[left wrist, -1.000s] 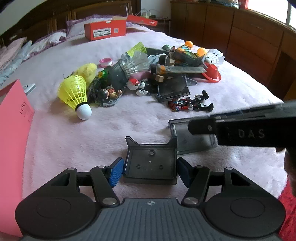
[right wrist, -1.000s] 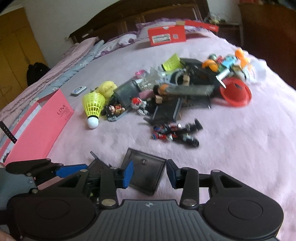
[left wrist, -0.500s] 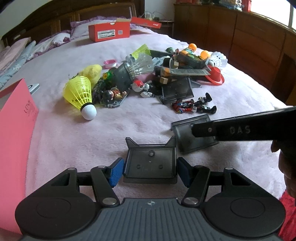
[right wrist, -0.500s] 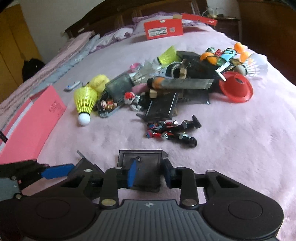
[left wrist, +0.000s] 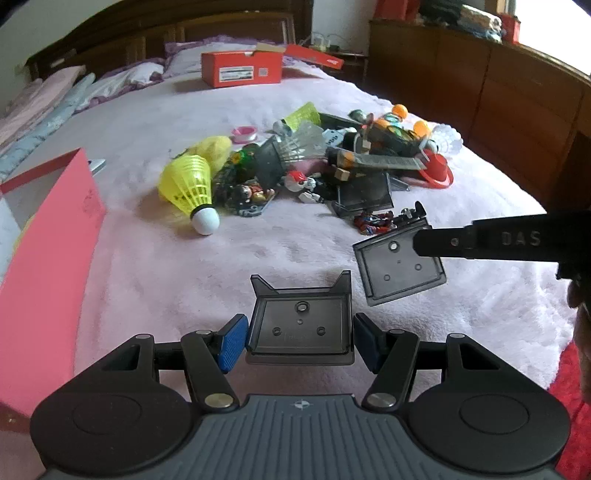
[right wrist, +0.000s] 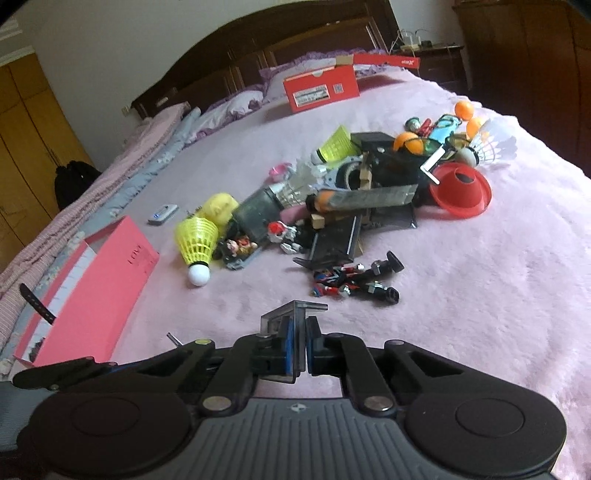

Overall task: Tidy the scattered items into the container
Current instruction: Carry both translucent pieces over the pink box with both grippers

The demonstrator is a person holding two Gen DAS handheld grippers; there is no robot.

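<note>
Right hand-held gripper (right wrist: 300, 349), gaping a second ago, now clamped on second smoky tray (left wrist: 399, 266), lifted beside first tray (left wrist: 300, 325), which sits gripped in left hand-held gripper (left wrist: 299, 341) over bed (left wrist: 147, 266); two trays

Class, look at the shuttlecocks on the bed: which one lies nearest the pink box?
The large yellow plastic shuttlecock with the white cork tip, lying at the pile's left edge. The smaller yellow one and the white feathered one lie farther away.

Daylight from blown-out window (left wrist: 554, 22) lit bed (left wrist: 258, 251) softly; fisheye bent edges, corners dark, slight blur.
</note>
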